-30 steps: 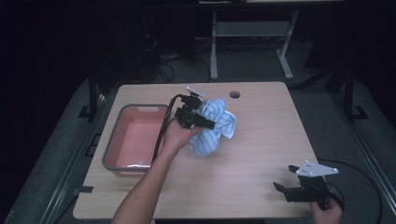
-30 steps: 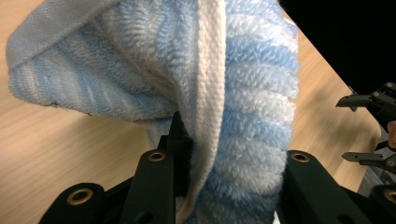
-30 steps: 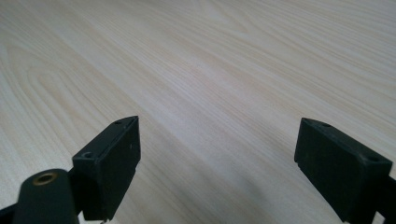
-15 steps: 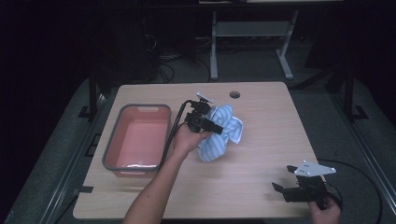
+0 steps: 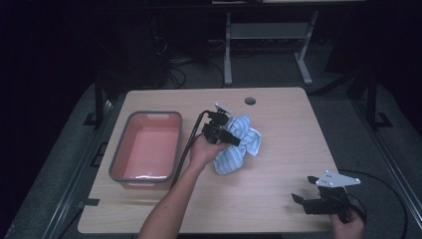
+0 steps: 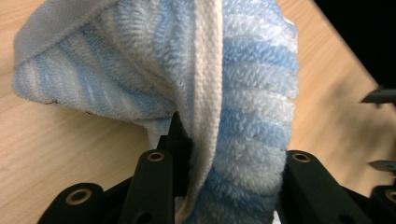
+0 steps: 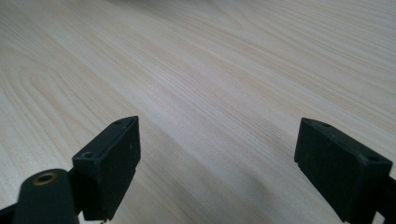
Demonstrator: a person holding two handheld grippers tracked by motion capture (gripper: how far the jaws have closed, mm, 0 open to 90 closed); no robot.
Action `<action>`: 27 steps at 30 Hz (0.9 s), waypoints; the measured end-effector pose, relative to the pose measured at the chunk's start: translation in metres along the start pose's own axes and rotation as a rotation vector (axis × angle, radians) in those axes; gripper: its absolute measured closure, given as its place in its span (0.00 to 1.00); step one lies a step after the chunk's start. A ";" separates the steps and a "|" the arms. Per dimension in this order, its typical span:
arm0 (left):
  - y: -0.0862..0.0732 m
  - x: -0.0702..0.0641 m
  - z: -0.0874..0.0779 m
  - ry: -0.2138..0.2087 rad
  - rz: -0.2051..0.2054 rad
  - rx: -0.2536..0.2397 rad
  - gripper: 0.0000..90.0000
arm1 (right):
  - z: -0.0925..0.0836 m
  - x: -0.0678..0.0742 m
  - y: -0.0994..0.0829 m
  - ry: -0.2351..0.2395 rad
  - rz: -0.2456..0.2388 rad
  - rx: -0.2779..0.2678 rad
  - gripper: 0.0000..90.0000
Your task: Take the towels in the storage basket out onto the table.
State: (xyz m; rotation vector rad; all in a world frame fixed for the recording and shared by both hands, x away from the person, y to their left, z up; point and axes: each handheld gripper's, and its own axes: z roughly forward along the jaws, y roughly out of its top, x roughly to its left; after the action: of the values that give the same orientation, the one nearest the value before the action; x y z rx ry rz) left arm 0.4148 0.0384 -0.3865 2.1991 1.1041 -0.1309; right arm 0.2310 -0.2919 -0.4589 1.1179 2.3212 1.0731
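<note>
The left tongs (image 5: 233,140) are clamping a blue-and-white striped towel (image 5: 238,149), bunched at the middle of the wooden counter (image 5: 278,199). The cloth is hanging just right of and below the jaws, its folds trailing toward the near side, apparently touching the wood. The pink basin (image 5: 149,117) is sitting just to the left of that hand, seemingly empty. The right tongs (image 5: 303,203) are resting at the near right corner, well apart from the towel, jaws standing wide with nothing between them. The left hand (image 5: 203,150) is plainly the nearer one for any move toward the basin.
</note>
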 end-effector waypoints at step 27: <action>-0.007 -0.013 0.040 0.085 0.016 0.034 0.69 | 0.002 0.001 0.001 0.009 -0.005 0.008 0.15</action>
State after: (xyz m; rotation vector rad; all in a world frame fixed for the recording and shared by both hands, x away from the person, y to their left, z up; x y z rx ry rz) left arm 0.4094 0.0089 -0.4166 2.2614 1.1383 -0.0495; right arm 0.2319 -0.2893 -0.4598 1.1121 2.3358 1.0704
